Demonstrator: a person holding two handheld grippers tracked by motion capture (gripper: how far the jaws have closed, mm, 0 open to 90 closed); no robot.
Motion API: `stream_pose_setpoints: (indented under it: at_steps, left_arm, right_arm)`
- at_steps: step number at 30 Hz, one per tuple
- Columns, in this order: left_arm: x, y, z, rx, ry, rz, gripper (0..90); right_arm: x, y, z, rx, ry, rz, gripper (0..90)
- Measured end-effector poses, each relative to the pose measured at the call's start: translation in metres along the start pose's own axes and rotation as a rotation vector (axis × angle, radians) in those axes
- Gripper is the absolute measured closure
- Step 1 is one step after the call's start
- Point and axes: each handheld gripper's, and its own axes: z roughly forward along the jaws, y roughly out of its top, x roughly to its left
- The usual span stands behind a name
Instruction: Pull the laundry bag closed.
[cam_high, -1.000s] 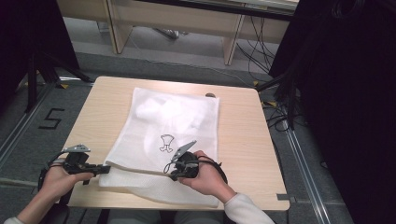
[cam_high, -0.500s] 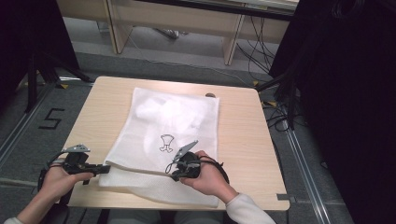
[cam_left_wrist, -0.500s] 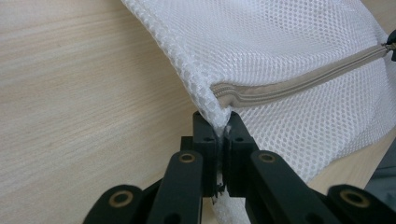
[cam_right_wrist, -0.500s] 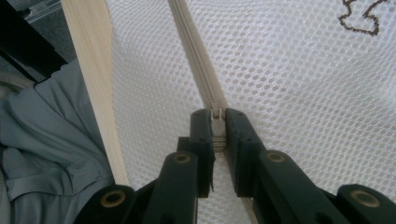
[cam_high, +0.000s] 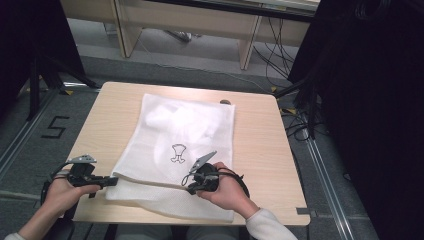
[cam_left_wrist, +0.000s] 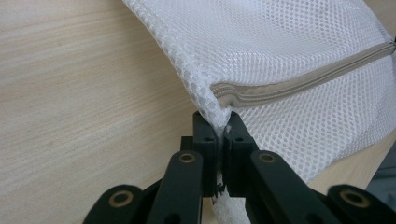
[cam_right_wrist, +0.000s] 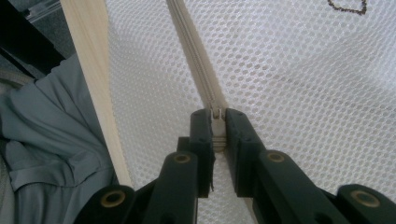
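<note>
A white mesh bag (cam_high: 180, 130) lies flat on the wooden table (cam_high: 260, 150), its beige zipper (cam_left_wrist: 303, 84) running along the near side. My left gripper (cam_high: 114, 181) is shut on the bag's near left corner, right where the zipper ends (cam_left_wrist: 223, 122). My right gripper (cam_high: 186, 182) sits mid-way along the near side, shut on the zipper pull (cam_right_wrist: 217, 114), with the zipper tape (cam_right_wrist: 194, 60) stretching ahead of the jaws. The mesh (cam_right_wrist: 299, 79) is taut between both grippers.
A small black drawing (cam_high: 177, 152) marks the bag's middle. A dark round spot (cam_high: 225, 102) sits at the table's far edge. The near table edge (cam_right_wrist: 93, 93) runs close to the right gripper, with grey clothing (cam_right_wrist: 51, 140) below it. Cables (cam_high: 295, 120) lie on the floor at right.
The right gripper has crept slightly to the right along the zipper. The left gripper has held its place on the corner.
</note>
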Motion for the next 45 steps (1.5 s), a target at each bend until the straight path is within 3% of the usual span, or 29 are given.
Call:
stream_pose_setpoints:
  at_steps: [28,31,34,36,38,45]
  left_arm:
    - [0.0,0.0,0.0,-0.001,0.006,-0.004,85.6]
    - [-0.001,0.0,0.0,0.0,0.007,-0.003,85.6]
    - [0.0,0.0,0.0,0.002,0.008,-0.002,85.6]
    - [0.0,0.0,0.0,0.002,0.005,-0.003,85.6]
    - [0.0,0.0,0.0,0.001,0.008,-0.003,85.7]
    - [0.0,0.0,0.0,0.006,0.004,0.003,85.6]
  right_arm:
    - [-0.002,-0.01,-0.006,-0.011,-0.018,0.008,82.7]
    - [-0.002,-0.012,-0.008,-0.004,-0.019,0.032,82.6]
    - [-0.003,-0.013,-0.008,-0.012,-0.013,0.016,82.6]
    - [-0.002,-0.014,-0.01,-0.004,-0.015,0.04,82.7]
    - [-0.004,-0.014,-0.01,-0.011,-0.015,0.018,82.7]
    - [-0.005,-0.016,-0.01,-0.014,-0.014,0.024,82.6]
